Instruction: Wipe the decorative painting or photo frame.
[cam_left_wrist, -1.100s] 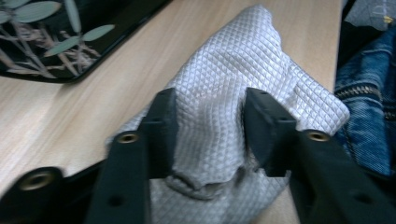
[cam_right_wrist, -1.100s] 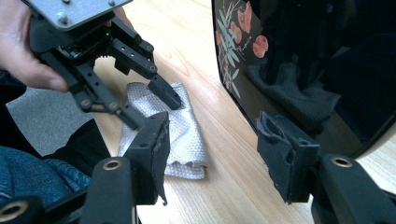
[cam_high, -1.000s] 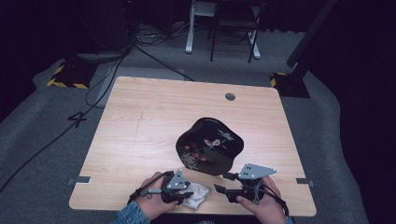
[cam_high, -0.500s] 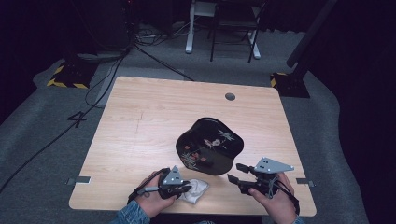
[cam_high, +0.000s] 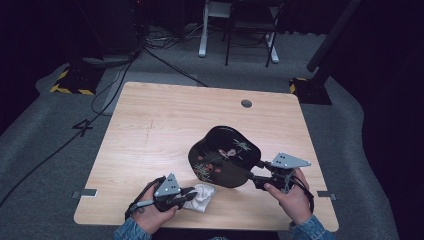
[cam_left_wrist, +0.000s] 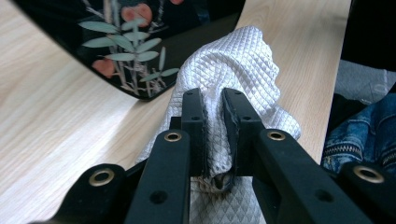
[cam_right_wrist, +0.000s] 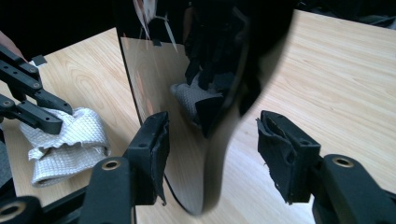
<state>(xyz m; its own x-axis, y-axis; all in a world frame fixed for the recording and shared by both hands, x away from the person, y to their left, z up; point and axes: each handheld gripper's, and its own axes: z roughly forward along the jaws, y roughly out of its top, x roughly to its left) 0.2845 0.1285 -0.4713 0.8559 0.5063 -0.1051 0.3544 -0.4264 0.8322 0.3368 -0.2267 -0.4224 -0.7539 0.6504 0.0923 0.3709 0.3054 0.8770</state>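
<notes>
Shifted rightward along the near edge since a second ago: right gripper (cam_high: 252, 176), now set at the near right rim of the glossy black lacquered tray with painted flowers and leaves (cam_high: 225, 155). Tray itself apparently unmoved, lying right of centre toward the near edge of the pale wooden table (cam_high: 165, 115). Left gripper (cam_high: 192, 192) close to the near edge, just left of the tray, clamped tight on the white waffle-textured cloth (cam_high: 204, 197); fingers (cam_left_wrist: 194, 109) almost together, a fold of fabric pinched between. Right fingers (cam_right_wrist: 156, 135) spread wide, tray rim between them, a gap visible on one side, no firm pinch to be seen. Likely handling of the tray: stiff, fairly light, very smooth and slippery, lacquer easily scratched or chipped. Best taken at the rim, pads square on both faces, well clear of the painted middle. Cloth by contrast soft, limp and light, safe to bunch anywhere, most securely by a thick fold as held now.
</notes>
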